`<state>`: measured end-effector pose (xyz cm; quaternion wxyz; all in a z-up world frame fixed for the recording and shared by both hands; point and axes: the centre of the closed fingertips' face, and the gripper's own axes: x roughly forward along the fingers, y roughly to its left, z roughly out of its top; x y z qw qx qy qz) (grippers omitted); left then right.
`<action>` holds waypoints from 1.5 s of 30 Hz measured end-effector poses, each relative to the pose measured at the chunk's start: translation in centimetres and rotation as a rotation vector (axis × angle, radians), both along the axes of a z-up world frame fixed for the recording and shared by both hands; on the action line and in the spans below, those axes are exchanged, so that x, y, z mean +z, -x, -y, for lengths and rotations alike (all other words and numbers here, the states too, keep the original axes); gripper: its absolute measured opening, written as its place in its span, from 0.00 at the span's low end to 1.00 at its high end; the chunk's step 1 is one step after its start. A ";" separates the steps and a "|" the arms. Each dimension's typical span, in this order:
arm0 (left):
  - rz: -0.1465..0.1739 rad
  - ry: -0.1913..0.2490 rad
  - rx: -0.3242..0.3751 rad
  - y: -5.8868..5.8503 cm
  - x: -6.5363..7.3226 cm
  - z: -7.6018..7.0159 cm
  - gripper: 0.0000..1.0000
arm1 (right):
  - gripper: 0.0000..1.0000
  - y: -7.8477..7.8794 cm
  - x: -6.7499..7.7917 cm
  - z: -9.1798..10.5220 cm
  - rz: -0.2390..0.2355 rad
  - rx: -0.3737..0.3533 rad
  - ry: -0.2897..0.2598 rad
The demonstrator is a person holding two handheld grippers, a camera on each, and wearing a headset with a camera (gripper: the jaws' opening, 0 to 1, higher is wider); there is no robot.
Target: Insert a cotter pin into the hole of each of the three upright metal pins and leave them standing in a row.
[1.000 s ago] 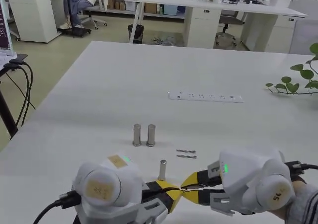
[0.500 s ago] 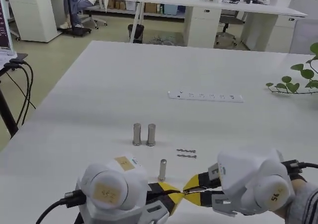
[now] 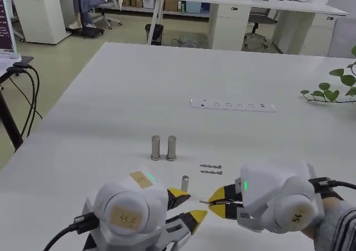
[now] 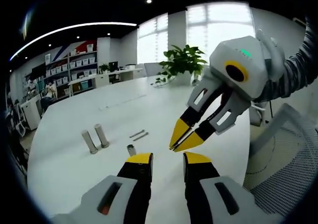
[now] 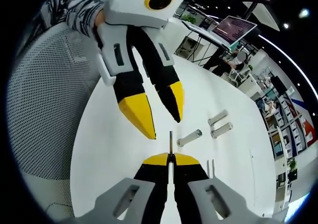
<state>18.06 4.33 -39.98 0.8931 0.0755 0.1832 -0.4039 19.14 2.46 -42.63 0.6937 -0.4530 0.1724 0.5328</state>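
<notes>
Plainly, the right gripper (image 3: 218, 202) is clamped shut on one thin steel cotter pin (image 5: 170, 142), which juts forward from its yellow tips toward the nearest short upright silver metal pin (image 3: 185, 182), close to it but apart. The left gripper (image 3: 187, 205) has its jaws spread with nothing between them, just beside that pin and not bracing it. Two more upright silver metal pins (image 3: 155, 148) stand side by side farther back on the white workbench (image 3: 111, 123), and two spare cotter pins (image 3: 210, 166) lie flat to their right. The hazard, as I judge it, is the free-standing near pin: its cross-hole is too small to make out, so a slightly off-line push would strike the wall and tip it over. The cotter pin is held by one end only and may swivel in the grip.
</notes>
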 end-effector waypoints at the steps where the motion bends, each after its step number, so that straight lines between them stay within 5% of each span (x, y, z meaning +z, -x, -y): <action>1: 0.006 0.000 0.009 -0.1 0.1 -0.1 0.25 | 0.00 -0.3 0.0 0.0 0.005 -0.009 0.004; 14: 0.043 0.003 0.130 -1.8 0.3 -2.1 0.31 | 0.00 -3.5 -0.9 0.0 0.012 -0.124 0.030; 26: -0.029 0.029 0.238 -3.7 -1.0 -3.9 0.31 | 0.00 -5.1 -1.8 -0.2 -0.018 -0.176 0.025; 45: -0.075 -0.030 0.248 -7.1 -4.7 -2.4 0.25 | 0.00 -6.7 -3.5 -0.1 -0.044 -0.227 0.060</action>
